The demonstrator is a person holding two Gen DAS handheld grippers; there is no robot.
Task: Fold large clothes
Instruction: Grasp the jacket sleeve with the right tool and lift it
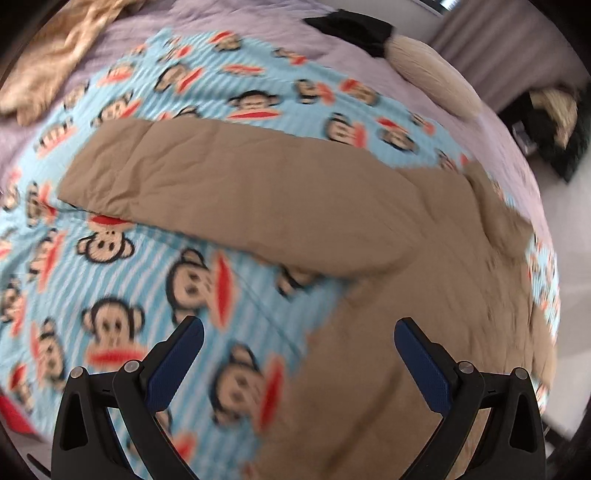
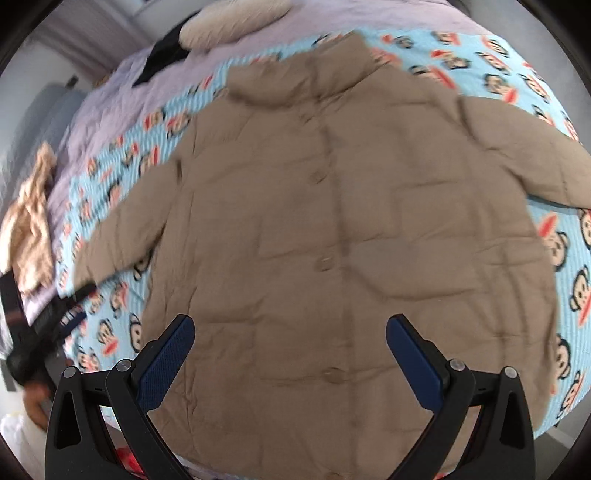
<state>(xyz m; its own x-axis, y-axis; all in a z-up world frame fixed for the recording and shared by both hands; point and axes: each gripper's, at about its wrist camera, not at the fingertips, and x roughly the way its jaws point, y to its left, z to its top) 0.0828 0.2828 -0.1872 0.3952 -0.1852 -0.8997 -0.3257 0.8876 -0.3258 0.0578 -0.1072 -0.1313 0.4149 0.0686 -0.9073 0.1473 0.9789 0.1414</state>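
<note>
In your left wrist view, your left hand-held gripper (image 1: 299,328) hangs with its jaws spread wide and nothing between them, above the spot where the tan jacket (image 1: 388,280) meets the monkey-print blanket (image 1: 122,280). From here you see mainly one sleeve (image 1: 207,177), stretched out flat across the blanket away from the jacket's body, its cuff end lying well clear of the rest. Past the blanket lies the lilac bedsheet (image 1: 280,26), with a crumpled beige garment (image 1: 62,48) at the upper left, a black cloth (image 1: 354,29) and a cream pillow (image 1: 432,70) at the upper right. In your right wrist view, your right hand-held gripper (image 2: 290,325) is likewise spread and empty, poised over the lower front of the jacket (image 2: 332,229). This view gives you what the other does not: the whole jacket lying face up on the blanket (image 2: 565,258), collar (image 2: 325,62) at the far end, a row of buttons (image 2: 325,264) down the middle, and both sleeves spread out to the sides. At the left edge you can make out the other gripper (image 2: 62,314), blurred, near the cuff of the outstretched sleeve (image 2: 118,240).
</note>
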